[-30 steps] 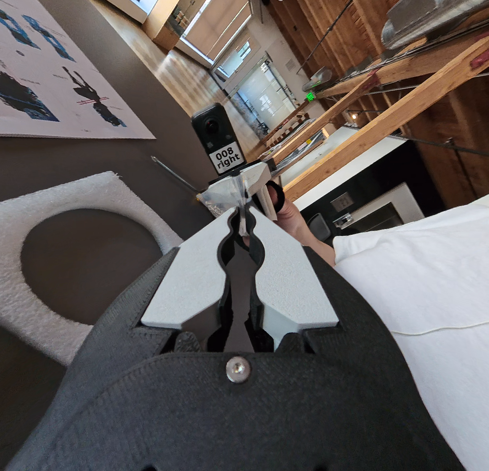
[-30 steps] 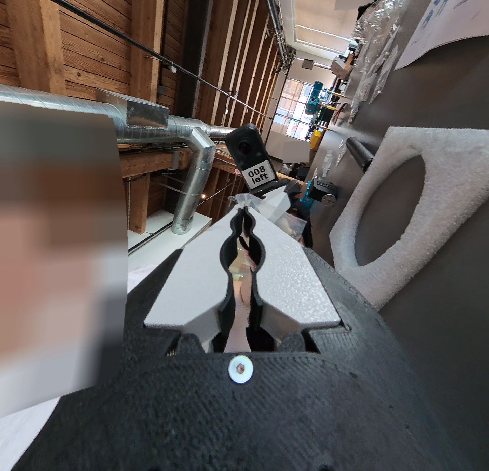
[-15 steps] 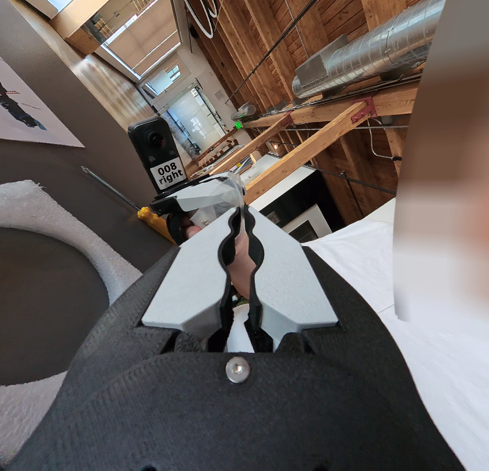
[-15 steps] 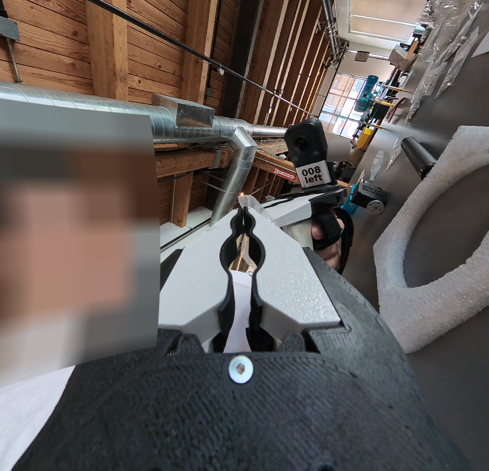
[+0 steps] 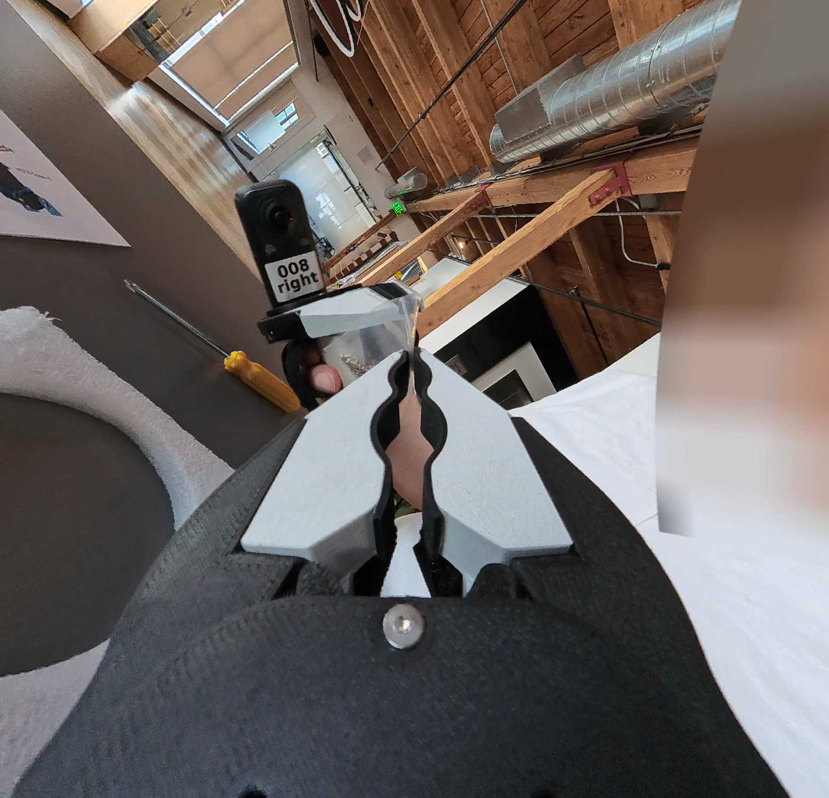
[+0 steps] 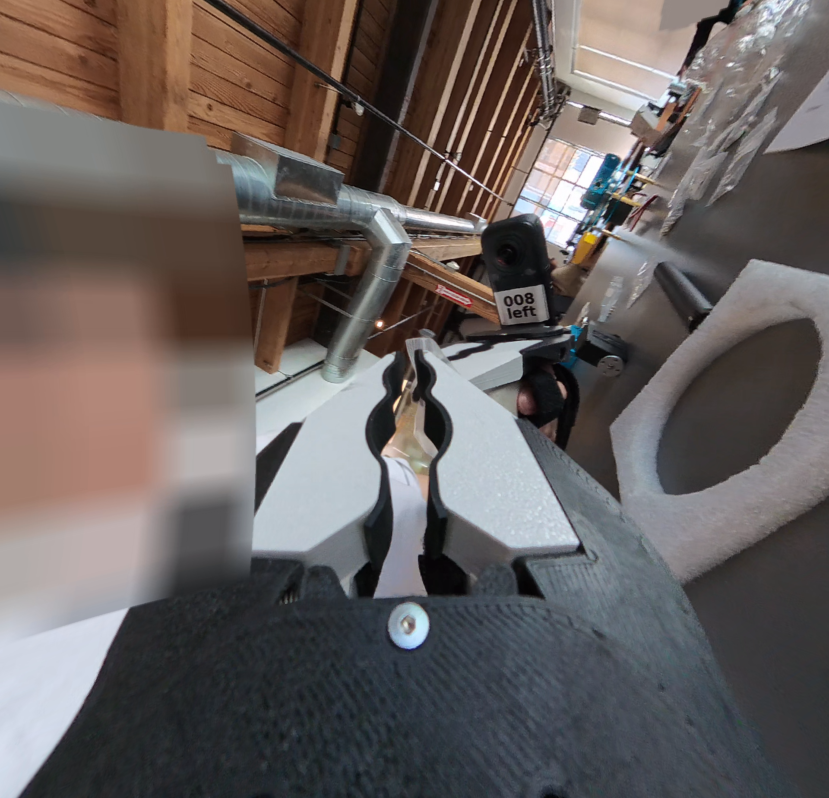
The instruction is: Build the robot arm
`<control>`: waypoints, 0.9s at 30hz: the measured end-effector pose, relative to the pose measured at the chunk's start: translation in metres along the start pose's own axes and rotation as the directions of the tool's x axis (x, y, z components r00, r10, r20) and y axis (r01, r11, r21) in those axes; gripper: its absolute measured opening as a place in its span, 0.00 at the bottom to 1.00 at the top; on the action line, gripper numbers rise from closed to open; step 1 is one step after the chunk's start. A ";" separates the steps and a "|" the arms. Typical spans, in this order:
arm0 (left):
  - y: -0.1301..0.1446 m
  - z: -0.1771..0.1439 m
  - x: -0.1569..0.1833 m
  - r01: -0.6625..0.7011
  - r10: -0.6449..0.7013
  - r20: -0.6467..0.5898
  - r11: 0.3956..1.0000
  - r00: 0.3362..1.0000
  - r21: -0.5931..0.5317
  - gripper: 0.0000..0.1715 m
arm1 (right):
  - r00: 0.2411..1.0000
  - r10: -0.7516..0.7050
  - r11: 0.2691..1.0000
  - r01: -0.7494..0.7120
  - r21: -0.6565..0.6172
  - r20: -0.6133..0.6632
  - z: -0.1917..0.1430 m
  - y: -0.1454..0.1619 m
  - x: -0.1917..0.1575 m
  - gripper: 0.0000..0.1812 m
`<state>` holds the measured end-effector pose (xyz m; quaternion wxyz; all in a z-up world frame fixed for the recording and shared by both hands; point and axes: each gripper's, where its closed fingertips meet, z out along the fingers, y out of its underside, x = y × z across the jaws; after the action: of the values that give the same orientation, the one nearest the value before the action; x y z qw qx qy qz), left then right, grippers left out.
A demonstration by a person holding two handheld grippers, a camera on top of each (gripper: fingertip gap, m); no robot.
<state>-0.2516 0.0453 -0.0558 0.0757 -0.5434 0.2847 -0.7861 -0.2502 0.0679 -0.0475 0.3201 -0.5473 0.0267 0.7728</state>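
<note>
The clear bag [image 5: 381, 335] of small screws hangs in the air between your two grippers, above the grey table [image 5: 134, 220]. Your left gripper [image 5: 410, 358] has its fingers pinched narrow on one edge of the film; your right gripper [image 6: 409, 358] is likewise closed on the other edge. Both grips sit at the very tips, so the thin plastic could slip out or tear if you pull apart too hard, spilling screws. A screwdriver [image 5: 264, 382] and a white foam ring [image 6: 717, 462] lie on the table nearby.
</note>
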 end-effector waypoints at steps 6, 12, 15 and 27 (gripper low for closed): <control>0.003 0.001 -0.005 -0.007 0.007 0.030 1.000 1.000 -0.019 0.00 | 0.992 -0.093 0.995 0.090 -0.043 -0.083 0.000 0.002 0.003 0.02; 0.004 0.001 -0.004 -0.005 0.005 0.026 1.000 1.000 -0.021 0.00 | 0.992 -0.094 0.995 0.091 -0.039 -0.084 0.001 0.002 0.003 0.00; 0.003 0.002 -0.002 -0.001 0.001 0.013 1.000 1.000 -0.019 0.00 | 0.997 -0.061 0.998 0.060 -0.023 -0.050 0.001 0.001 0.001 0.00; 0.004 0.004 0.002 0.009 -0.009 -0.015 1.000 1.000 -0.028 0.00 | 1.000 -0.014 1.000 0.014 -0.007 0.000 0.000 0.001 -0.004 0.00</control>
<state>-0.2493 0.0396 -0.0549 0.0624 -0.5398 0.2938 -0.7864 -0.2500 0.0654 -0.0442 0.3236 -0.5487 0.0202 0.7706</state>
